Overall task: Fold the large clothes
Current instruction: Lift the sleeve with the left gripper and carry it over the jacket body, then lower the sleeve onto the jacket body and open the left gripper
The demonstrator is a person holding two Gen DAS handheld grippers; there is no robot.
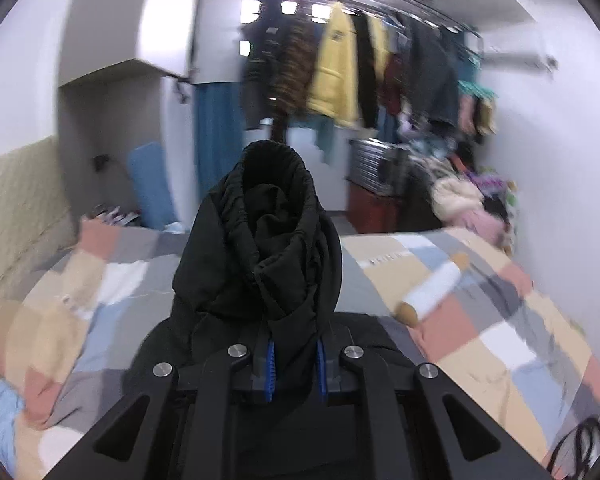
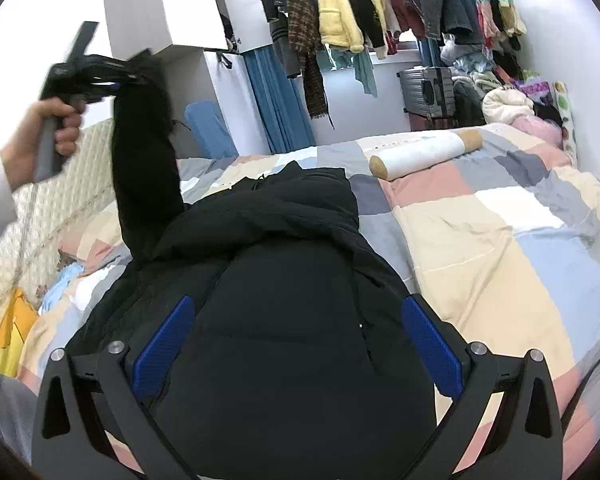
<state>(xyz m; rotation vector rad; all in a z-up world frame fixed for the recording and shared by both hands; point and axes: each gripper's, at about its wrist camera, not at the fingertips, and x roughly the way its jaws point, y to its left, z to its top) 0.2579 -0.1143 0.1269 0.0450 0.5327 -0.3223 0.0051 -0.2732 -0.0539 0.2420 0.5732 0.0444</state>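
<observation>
A large black puffy jacket (image 2: pixel 284 300) lies on the bed, hood end toward the far side. My left gripper (image 1: pixel 294 360) is shut on one black sleeve (image 1: pixel 276 208), whose elastic cuff stands up in front of the camera. In the right wrist view that sleeve (image 2: pixel 144 168) is stretched up and to the left from the jacket, and a hand (image 2: pixel 48 128) holds the left gripper (image 2: pixel 100 76) high there. My right gripper (image 2: pixel 296 308) hovers over the jacket's body with its blue pads (image 2: pixel 164 344) wide apart and open, gripping nothing.
A checked quilt (image 2: pixel 500 240) covers the bed, with a white bolster (image 2: pixel 428 152) at its far side. A padded wall panel (image 2: pixel 60 208) runs along the left. Hanging clothes (image 2: pixel 340 12), a suitcase (image 2: pixel 428 88) and piled laundry (image 2: pixel 500 104) stand beyond the bed.
</observation>
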